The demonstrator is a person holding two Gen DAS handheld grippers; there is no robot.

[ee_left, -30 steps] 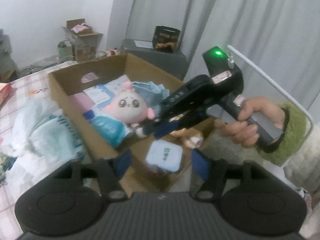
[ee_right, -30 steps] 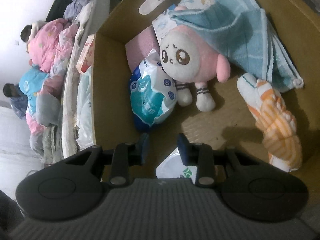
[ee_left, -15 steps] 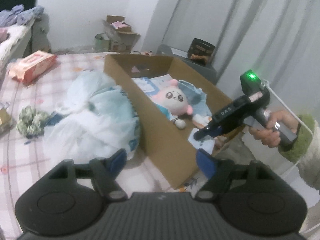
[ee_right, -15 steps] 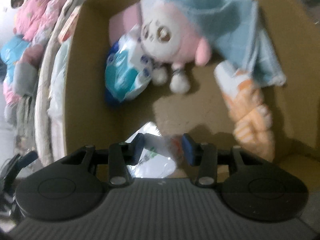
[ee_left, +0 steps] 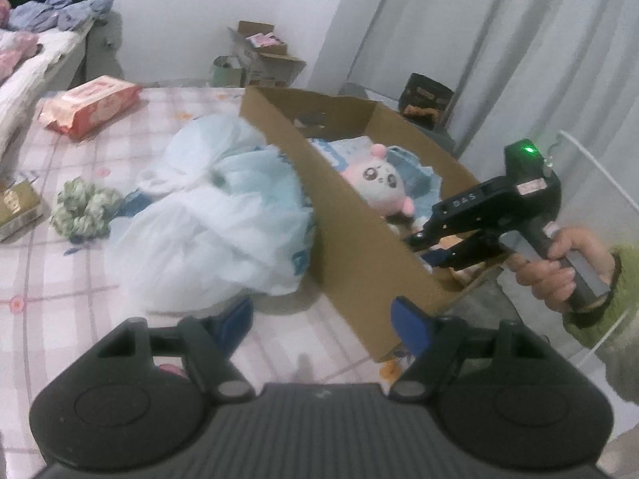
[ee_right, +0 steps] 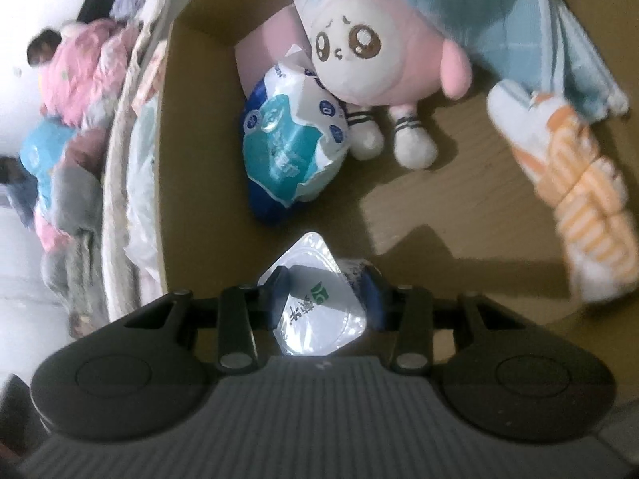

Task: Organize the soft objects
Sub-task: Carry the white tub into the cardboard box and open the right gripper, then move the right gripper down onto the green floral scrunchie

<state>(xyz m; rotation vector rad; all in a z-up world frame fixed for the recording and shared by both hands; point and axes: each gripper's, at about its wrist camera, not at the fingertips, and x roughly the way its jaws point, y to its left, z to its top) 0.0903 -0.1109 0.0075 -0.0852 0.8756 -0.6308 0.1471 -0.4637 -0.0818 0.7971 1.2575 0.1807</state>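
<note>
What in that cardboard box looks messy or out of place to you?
The blue and white plastic pack looks torn open, with ragged edges, and lies wedged under the pink plush toy. A blue towel is draped loosely over the toy's head rather than folded. The rest of the box simply looks jumbled.

Checked bedsheet under cardboard box, plastic bag, wipes pack

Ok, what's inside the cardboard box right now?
Cardboard box holds a pink plush, blue towel, tissue pack, orange-striped cloth. Anything under them is hidden.
</note>
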